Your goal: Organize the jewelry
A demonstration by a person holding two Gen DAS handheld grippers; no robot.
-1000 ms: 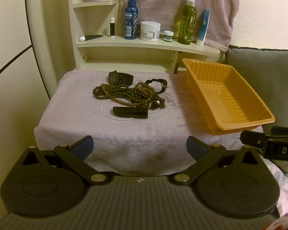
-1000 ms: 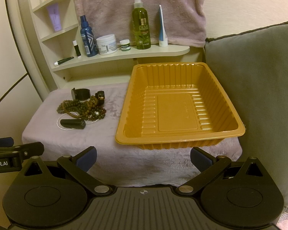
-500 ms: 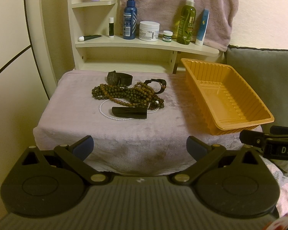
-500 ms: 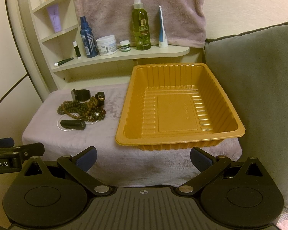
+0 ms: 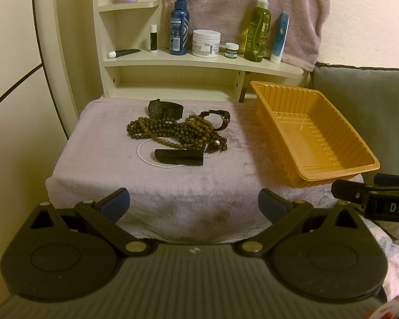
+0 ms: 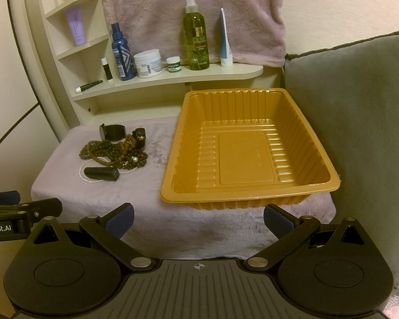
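from the left wrist we see nothing sorted yet: the bead necklaces [image 5: 177,131], pearl strand [image 5: 146,156], two watches and a black case [image 5: 178,157] all lie heaped on the mauve cloth [image 5: 98,159], well apart from our left gripper [image 5: 193,204], fingers spread wide, empty. over to the right wrist: the orange tray [image 6: 226,199] sits bare beside the pile (its near edge overhangs the cloth), right gripper [image 6: 198,219] wide open, empty too. behind, a cream shelf [image 6: 173,78] of toiletries and a grey cushion [image 6: 359,106].
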